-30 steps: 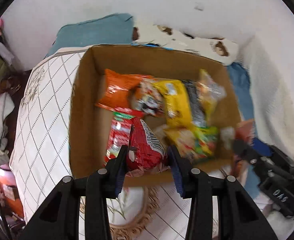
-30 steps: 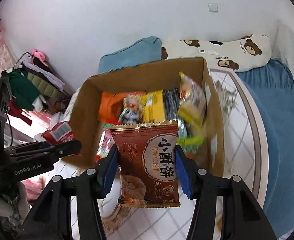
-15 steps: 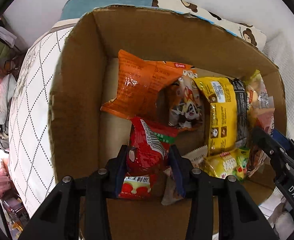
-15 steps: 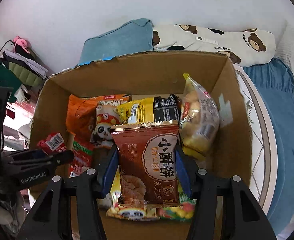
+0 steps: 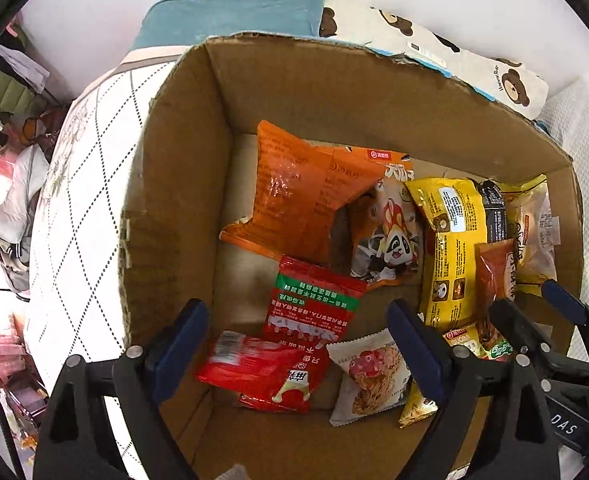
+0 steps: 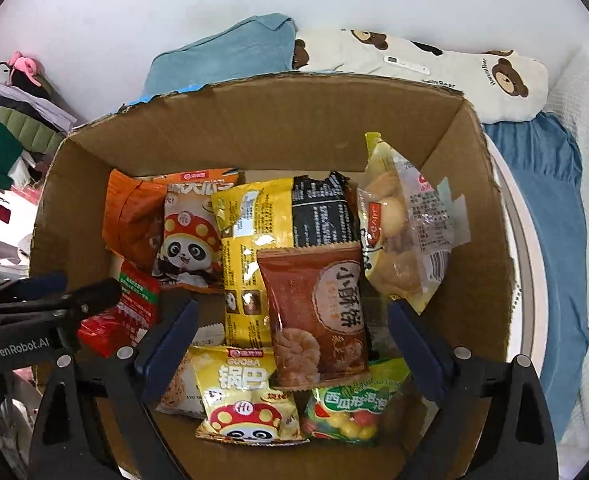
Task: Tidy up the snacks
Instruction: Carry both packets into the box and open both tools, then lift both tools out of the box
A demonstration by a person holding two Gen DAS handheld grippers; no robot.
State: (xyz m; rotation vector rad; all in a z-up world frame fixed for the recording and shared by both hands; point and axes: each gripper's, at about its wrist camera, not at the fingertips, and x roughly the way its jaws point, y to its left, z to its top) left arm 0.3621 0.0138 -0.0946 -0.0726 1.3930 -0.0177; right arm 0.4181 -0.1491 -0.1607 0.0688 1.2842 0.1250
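Both tools are opening wide over the box (image 6: 470, 216), the left tool (image 5: 298, 344) above a light, crinkly red packet (image 5: 254, 368) and the right tool (image 6: 290, 344) above a brown packet (image 6: 314, 312), each best pinched at its edges.

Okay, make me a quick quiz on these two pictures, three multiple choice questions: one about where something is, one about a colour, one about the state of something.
1. Where does the brown biscuit packet lie?
A. inside the cardboard box
B. on the bear pillow
C. outside the box on the quilt

2. What colour is the large packet at the box's far left corner?
A. purple
B. orange
C. white

3. How do the right gripper fingers stand around the brown packet?
A. pressed on it
B. apart from it, jaws opening
C. gripping the box wall

Answers: 1 A, it rests on the other snacks in the box; 2 B, its foil is plainly orange; 3 B, gaps show on both sides.
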